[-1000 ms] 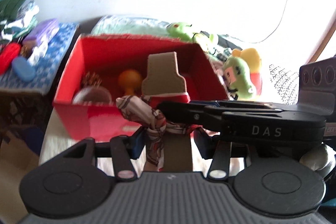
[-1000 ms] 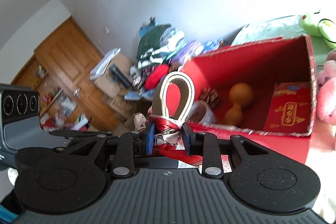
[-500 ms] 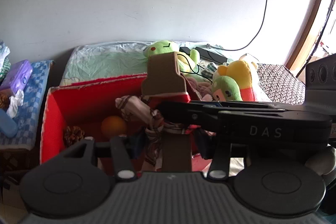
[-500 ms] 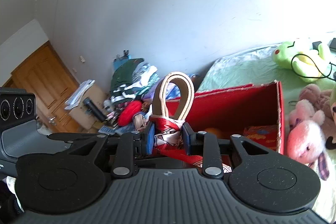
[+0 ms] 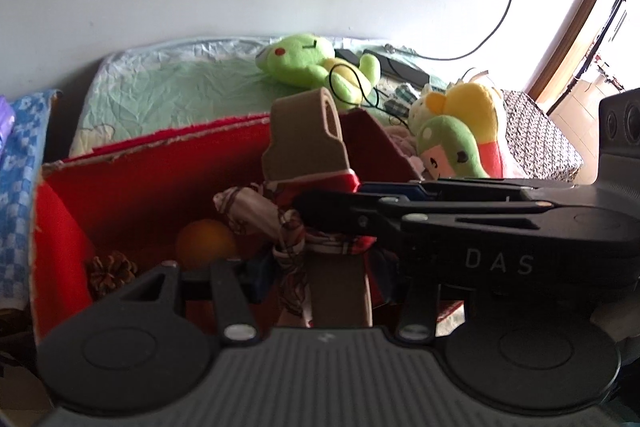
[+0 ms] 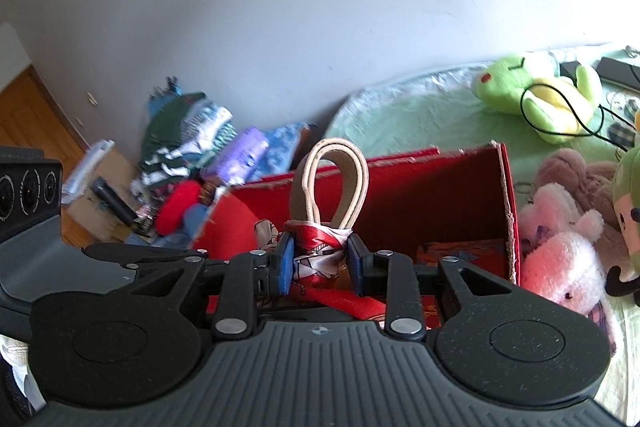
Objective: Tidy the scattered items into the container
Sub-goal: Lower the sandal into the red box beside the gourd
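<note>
Behind the bed (image 5: 168,95) is a pale wall. Both grippers clamp one looped belt (image 6: 334,183) with a tied scarf (image 6: 318,251): right gripper (image 6: 318,263) narrowly, left gripper (image 5: 316,275) wider. It stands upright, just before the red box (image 6: 440,203).

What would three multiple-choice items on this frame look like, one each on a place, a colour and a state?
1. Where does the pine cone lie?
A. in the red box
B. on the bed
C. on the floor

2. What colour is the soft toy with a black cable across it?
A. pink
B. green
C. blue

3. How is the right gripper?
A. open and empty
B. out of view
C. shut on the scarf-wrapped strap

Answers: 1 A, it sits in the box's left corner beside an orange ball. 2 B, green with a red cheek. 3 C, its blue pads press the red scarf from both sides.
</note>
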`<state>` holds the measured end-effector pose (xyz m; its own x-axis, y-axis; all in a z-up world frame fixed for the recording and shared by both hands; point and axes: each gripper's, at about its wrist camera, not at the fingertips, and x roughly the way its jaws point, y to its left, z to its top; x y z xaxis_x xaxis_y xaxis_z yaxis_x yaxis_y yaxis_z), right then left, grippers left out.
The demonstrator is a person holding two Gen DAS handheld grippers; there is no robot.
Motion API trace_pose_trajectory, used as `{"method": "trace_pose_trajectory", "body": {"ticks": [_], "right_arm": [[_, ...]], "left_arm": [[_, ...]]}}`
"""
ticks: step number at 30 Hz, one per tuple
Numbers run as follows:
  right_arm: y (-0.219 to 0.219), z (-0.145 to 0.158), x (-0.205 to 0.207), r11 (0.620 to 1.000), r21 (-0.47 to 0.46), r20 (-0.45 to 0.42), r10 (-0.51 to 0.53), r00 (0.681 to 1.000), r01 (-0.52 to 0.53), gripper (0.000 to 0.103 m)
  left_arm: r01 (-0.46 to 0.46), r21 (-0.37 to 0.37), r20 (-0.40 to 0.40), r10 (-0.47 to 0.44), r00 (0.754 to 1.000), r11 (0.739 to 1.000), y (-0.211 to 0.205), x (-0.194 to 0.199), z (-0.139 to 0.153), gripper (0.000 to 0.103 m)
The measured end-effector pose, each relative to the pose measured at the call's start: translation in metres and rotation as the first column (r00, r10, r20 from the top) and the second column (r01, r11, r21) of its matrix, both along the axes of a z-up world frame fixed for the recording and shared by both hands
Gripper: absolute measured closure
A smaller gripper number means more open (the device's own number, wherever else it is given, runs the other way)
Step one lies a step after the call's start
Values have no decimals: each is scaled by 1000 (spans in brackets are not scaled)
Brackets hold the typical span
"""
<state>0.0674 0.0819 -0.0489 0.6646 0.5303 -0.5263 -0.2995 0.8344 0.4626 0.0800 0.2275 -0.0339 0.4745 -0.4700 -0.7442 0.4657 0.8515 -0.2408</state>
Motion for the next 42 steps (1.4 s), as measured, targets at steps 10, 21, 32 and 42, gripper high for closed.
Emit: {"method": "trace_pose_trajectory", "body": {"ticks": [10,21,32,42], "right_arm": [[12,-20,34,996,-86,-115,-21,993,12,73],[23,-45,68,982,-175,-305,17,952,-73,73],[22,-56,76,979,-192,-420,-17,907,-70,72],[20,-59,80,977,-206,-435,-38,900,-58,75]], "left_arm": [[53,18,-93,-51,994,998,1,39,-33,52],[97,87,-307,-66,950,992,-11,66,-66,48],[109,80,-401,-68,914,991,-11,72,-78,48],[111,92,-397,-66,916,990,-10,73,-77,45]]}}
